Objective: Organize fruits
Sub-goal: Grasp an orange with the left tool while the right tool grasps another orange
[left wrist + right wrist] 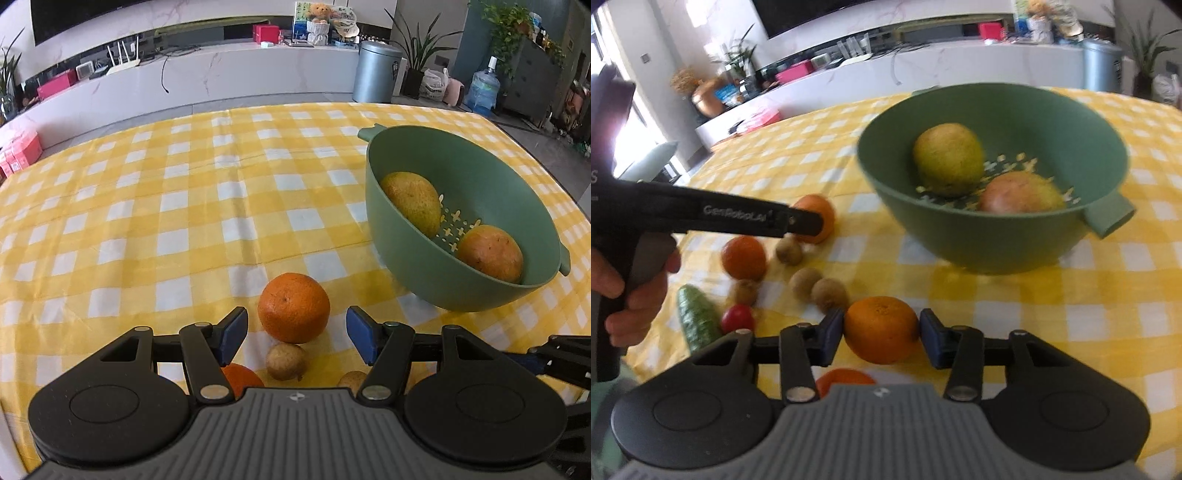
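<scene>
Oranges lay on a yellow checked tablecloth. One orange sat between the blue pads of the right gripper, whose pads touched both its sides in a grip. Just ahead of the left gripper, whose jaws stood wide apart and held nothing, rested another orange, with a small brown fruit nearer its body. Ahead and to the right stood a green colander holding two yellowish fruits.

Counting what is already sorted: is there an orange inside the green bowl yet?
No, the green bowl holds only two yellowish, pear-like fruits, while the oranges lie on the checked cloth.
</scene>
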A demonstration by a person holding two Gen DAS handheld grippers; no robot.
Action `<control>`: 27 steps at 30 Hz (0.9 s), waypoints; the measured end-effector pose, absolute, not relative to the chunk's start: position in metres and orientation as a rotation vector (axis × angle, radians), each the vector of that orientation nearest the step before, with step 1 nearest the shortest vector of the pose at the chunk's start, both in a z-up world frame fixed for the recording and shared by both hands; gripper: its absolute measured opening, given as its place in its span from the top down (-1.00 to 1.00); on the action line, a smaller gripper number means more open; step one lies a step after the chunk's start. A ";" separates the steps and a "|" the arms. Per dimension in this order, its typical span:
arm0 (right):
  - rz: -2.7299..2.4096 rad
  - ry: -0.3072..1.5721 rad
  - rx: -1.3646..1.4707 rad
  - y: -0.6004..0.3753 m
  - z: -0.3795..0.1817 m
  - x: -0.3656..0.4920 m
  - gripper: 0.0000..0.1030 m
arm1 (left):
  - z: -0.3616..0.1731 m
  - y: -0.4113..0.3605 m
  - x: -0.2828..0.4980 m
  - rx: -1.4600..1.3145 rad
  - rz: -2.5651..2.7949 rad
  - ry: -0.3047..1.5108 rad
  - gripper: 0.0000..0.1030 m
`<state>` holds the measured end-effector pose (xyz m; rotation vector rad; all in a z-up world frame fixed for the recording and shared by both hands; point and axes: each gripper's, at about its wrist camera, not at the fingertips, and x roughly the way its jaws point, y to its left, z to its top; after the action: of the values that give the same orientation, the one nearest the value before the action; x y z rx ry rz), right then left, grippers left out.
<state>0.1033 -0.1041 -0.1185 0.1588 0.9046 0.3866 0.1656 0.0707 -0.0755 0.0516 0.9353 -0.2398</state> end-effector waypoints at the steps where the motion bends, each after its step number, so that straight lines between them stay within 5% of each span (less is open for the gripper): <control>1: 0.377 0.897 0.171 -0.107 -0.118 0.104 0.17 | -0.077 0.071 0.167 0.052 -0.237 0.941 -0.41; 9: 0.304 0.898 0.183 -0.112 -0.120 0.110 0.17 | -0.085 0.070 0.171 0.045 -0.203 0.949 -0.38; 14: 0.305 0.895 0.182 -0.114 -0.121 0.109 0.17 | -0.087 0.069 0.172 0.029 -0.214 0.946 -0.04; 27: 0.326 0.862 0.161 -0.111 -0.117 0.101 0.18 | -0.066 0.070 0.152 -0.002 -0.201 0.850 0.00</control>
<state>0.1014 -0.1111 -0.1166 0.1615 0.8616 0.3259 0.1520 0.0699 -0.0660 -0.0022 0.8500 -0.2015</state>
